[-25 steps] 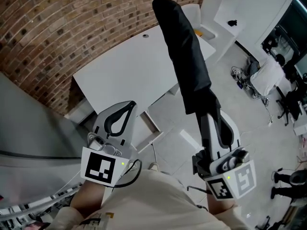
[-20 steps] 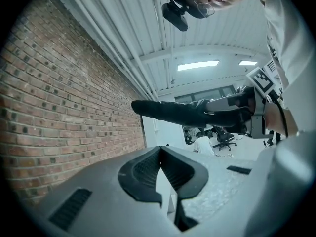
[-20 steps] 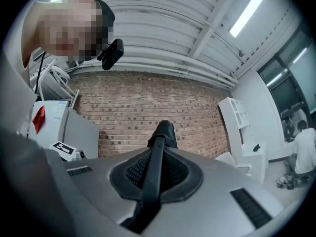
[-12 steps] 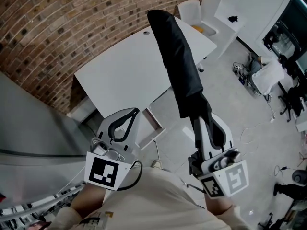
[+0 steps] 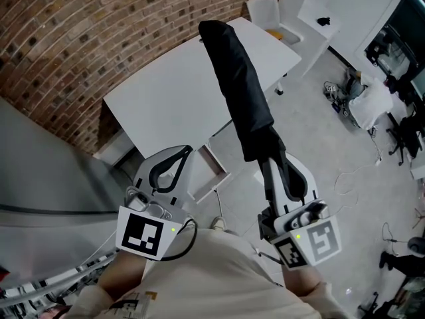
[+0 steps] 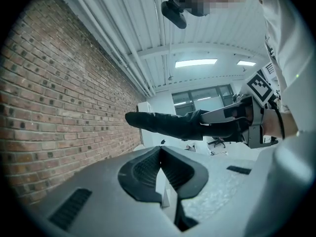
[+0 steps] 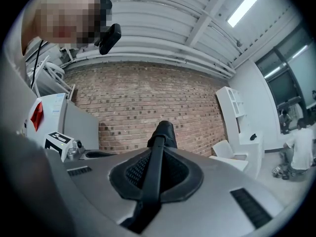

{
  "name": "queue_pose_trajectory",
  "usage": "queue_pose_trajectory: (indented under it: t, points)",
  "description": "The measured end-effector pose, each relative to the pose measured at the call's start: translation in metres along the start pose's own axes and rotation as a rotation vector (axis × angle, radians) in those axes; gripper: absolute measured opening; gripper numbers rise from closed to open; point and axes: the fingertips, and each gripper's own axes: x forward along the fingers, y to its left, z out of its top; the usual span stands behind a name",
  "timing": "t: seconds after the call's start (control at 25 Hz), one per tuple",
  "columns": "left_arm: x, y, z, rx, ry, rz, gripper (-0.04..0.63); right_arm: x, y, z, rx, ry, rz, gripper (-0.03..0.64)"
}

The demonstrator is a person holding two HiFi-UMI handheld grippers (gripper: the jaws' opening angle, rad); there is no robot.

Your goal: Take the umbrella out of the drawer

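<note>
Before a brick wall (image 5: 80, 38) and over a white table (image 5: 172, 105), the folded black umbrella (image 5: 239, 92) juts from the right gripper (image 5: 277, 168), whose jaws pinch its thin handle end. It looks light, soft-sleeved over a stiff core, so that firm end seems the best hold. The left gripper (image 5: 176, 153) has its jaws pressed together, empty.

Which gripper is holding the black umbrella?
The right gripper: its jaws are shut on the black umbrella, which sticks out ahead of it. The left gripper is shut on nothing.
</note>
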Motion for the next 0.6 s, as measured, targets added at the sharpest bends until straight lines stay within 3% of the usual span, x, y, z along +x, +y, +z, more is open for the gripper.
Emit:
queue_pose_trajectory:
  t: [0.6]
  points:
    - [-0.0018, 0.0023, 0.0021, 0.010, 0.007, -0.002, 0.008, 0.0043, 0.0077, 0.0047, -0.002, 0.006, 0.026, 0.020]
